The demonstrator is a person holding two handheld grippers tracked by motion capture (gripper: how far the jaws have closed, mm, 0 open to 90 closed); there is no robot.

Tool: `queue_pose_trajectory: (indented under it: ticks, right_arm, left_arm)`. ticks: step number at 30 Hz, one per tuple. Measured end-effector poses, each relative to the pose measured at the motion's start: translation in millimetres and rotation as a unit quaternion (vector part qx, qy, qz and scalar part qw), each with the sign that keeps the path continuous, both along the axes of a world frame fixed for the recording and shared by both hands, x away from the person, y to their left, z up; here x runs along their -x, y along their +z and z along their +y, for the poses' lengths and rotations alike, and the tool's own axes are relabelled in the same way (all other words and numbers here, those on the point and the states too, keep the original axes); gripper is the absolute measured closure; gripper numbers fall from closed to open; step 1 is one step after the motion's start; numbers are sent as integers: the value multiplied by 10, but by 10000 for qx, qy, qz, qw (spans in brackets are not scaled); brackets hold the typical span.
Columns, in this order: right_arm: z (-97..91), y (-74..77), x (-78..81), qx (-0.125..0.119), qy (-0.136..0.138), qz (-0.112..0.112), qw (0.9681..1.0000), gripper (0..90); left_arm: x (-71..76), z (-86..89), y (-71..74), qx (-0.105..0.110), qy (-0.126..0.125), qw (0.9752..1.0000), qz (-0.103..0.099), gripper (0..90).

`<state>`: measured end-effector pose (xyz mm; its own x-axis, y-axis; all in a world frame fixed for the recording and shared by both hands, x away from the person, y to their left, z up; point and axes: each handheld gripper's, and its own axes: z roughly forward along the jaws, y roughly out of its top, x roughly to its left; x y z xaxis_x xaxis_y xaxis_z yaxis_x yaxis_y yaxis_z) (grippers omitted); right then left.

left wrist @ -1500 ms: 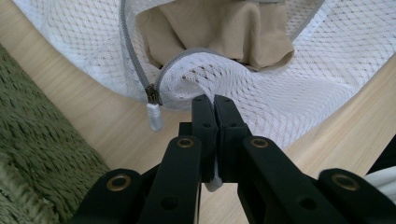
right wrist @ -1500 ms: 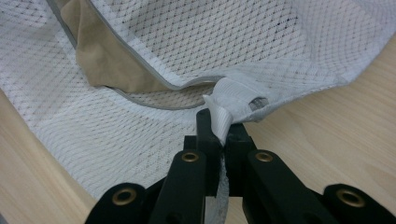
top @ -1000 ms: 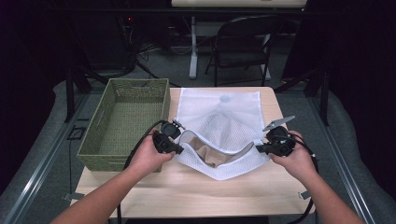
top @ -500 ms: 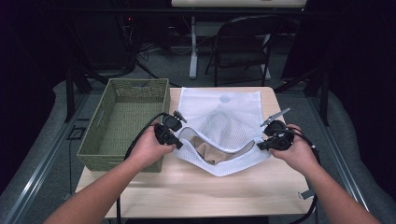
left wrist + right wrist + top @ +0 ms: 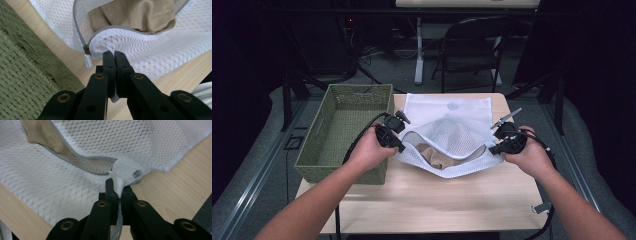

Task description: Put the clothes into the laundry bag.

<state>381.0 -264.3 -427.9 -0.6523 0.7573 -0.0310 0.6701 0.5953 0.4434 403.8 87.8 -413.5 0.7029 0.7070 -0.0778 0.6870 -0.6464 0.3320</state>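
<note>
A: What do we have on the counter (image 5: 422,200)?

B: We see a white mesh bag (image 5: 447,127) lying flat near the middle, its zippered mouth facing us and pulled open. Inside it we can make out a tan cloth (image 5: 434,155), bunched just behind the opening.

A: And the left tool (image 5: 393,137)?

B: We find it at the bag's left corner. In the left gripper view its jaws are pressed together on the mesh edge of the bag (image 5: 140,47), just beside the zipper pull (image 5: 88,59), which hangs at the end of the grey zipper. The tan cloth (image 5: 135,15) shows through the gap above.

A: The right tool (image 5: 501,147)?

B: We see it at the bag's right corner. In the right gripper view the jaws pinch a white fabric tab (image 5: 119,176) at the end of the mouth of the bag (image 5: 75,185), with the tan cloth (image 5: 41,136) visible farther in.

A: Anything beside the bag?

B: A green woven basket (image 5: 344,132) sits at the counter's left side, just beside the left hand (image 5: 369,150). Its weave also shows in the left gripper view (image 5: 22,75), close to the bag. Beyond the counter we see a dark folding chair (image 5: 472,50) on the floor.
</note>
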Motion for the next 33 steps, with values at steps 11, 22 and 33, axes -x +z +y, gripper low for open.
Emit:
queue_pose_trajectory:
  ticks: [11,22,33]
  right_arm:
    - [-37,108,-66,141,-83,-58,9998,883]
    - [-84,171,-93,198,-119,-109,9997,883]
    - [-89,232,-163,223,-179,-192,9994,883]
  left_arm:
    - [-38,95,84,-90,100,9999,-73,886]
    - [-94,157,148,-50,168,9998,-111,886]
    - [-175,141,233,-28,251,9996,-132,887]
